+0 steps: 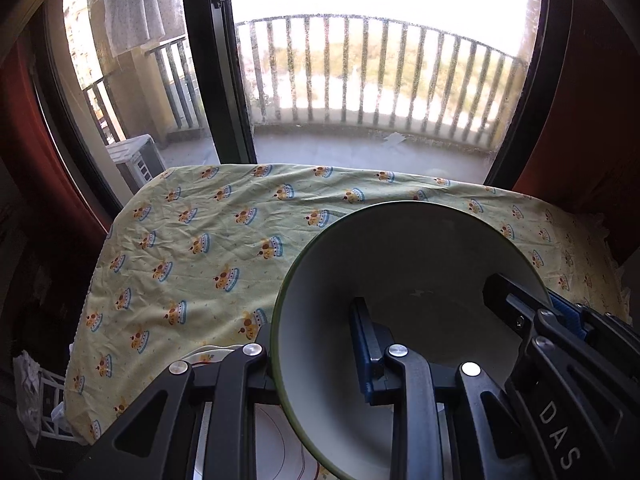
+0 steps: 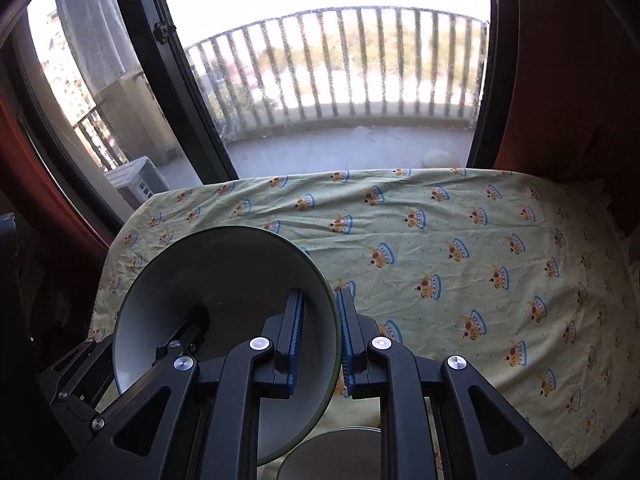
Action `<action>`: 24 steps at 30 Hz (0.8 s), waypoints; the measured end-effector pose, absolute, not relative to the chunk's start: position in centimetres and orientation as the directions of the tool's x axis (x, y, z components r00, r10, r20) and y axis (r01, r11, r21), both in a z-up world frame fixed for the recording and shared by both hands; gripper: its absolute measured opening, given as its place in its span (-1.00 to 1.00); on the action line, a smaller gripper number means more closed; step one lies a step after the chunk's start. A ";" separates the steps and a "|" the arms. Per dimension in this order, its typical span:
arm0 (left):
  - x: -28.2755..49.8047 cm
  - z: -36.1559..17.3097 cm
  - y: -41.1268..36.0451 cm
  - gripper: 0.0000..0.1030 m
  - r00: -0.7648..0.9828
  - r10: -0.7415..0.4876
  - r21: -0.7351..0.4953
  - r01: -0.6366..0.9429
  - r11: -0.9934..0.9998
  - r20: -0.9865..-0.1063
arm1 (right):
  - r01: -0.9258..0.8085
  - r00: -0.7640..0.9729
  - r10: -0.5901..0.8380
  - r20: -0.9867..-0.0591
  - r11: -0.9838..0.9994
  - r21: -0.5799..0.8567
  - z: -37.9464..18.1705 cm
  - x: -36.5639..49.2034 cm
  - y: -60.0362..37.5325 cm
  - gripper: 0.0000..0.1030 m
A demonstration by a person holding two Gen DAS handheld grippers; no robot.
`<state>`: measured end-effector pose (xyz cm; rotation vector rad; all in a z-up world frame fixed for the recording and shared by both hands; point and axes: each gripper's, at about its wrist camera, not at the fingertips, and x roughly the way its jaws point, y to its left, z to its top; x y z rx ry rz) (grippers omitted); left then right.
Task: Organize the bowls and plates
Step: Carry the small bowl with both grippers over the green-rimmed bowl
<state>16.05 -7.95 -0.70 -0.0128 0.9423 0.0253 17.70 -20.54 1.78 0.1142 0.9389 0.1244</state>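
Now both grippers are clamping one green-rimmed bowl: left gripper pinching its left wall, right gripper its right wall, above the patterned tablecloth.

White letters "DAS" stand on a black arm of the right tongs. The word runs off the frame edge. No other text is legible
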 end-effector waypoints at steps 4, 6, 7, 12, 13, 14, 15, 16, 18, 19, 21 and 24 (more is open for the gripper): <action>14.4 -1.1 -9.0 -0.54 0.590 0.009 -0.004 -0.020 1.000 -0.807 | -0.058 0.585 0.153 -0.797 0.987 0.147 1.4 15.8 -21.7 -0.61; 13.7 -1.3 -9.5 -0.53 0.590 0.002 -0.009 -0.017 1.000 -0.808 | -0.056 0.578 0.151 -0.802 0.988 0.146 1.3 15.0 -22.3 -0.61; 13.3 -1.3 -9.7 -0.53 0.589 0.000 -0.011 -0.015 1.000 -0.808 | -0.056 0.577 0.151 -0.803 0.988 0.146 1.2 14.6 -22.6 -0.61; 11.4 -1.8 -10.9 -0.53 0.588 -0.013 -0.017 -0.001 1.000 -0.809 | -0.061 0.576 0.140 -0.806 0.990 0.129 1.0 12.5 -23.7 -0.61; 11.1 -2.0 -11.0 -0.53 0.584 -0.017 -0.021 0.000 1.000 -0.812 | -0.062 0.576 0.138 -0.806 0.990 0.125 1.0 12.1 -23.9 -0.61; 10.8 -2.2 -11.1 -0.53 0.578 -0.023 -0.028 0.000 1.000 -0.816 | -0.061 0.576 0.135 -0.806 0.991 0.122 0.9 11.7 -24.1 -0.61; 10.7 -2.5 -11.2 -0.53 0.568 -0.030 -0.035 0.003 0.999 -0.822 | -0.059 0.574 0.131 -0.808 0.991 0.119 0.7 11.3 -24.4 -0.61; 10.4 -2.7 -11.3 -0.53 0.561 -0.040 -0.041 0.010 0.999 -0.827 | -0.060 0.573 0.127 -0.810 0.992 0.114 0.6 11.0 -24.5 -0.61; 10.0 -3.2 -11.6 -0.53 0.549 -0.049 -0.045 0.021 0.999 -0.834 | -0.058 0.569 0.119 -0.813 0.993 0.104 0.2 10.4 -24.8 -0.61; 9.8 -3.4 -11.7 -0.53 0.546 -0.049 -0.041 0.027 0.999 -0.836 | -0.059 0.567 0.118 -0.815 0.993 0.103 0.0 10.2 -25.0 -0.61; 9.3 -3.9 -12.1 -0.53 0.536 -0.045 -0.031 0.035 0.999 -0.843 | -0.055 0.554 0.119 -0.824 0.993 0.107 -0.6 9.7 -25.3 -0.61; 8.5 -4.9 -12.3 -0.53 0.512 -0.051 -0.033 0.043 0.999 -0.858 | -0.052 0.531 0.121 -0.838 0.992 0.111 -1.5 9.0 -25.7 -0.61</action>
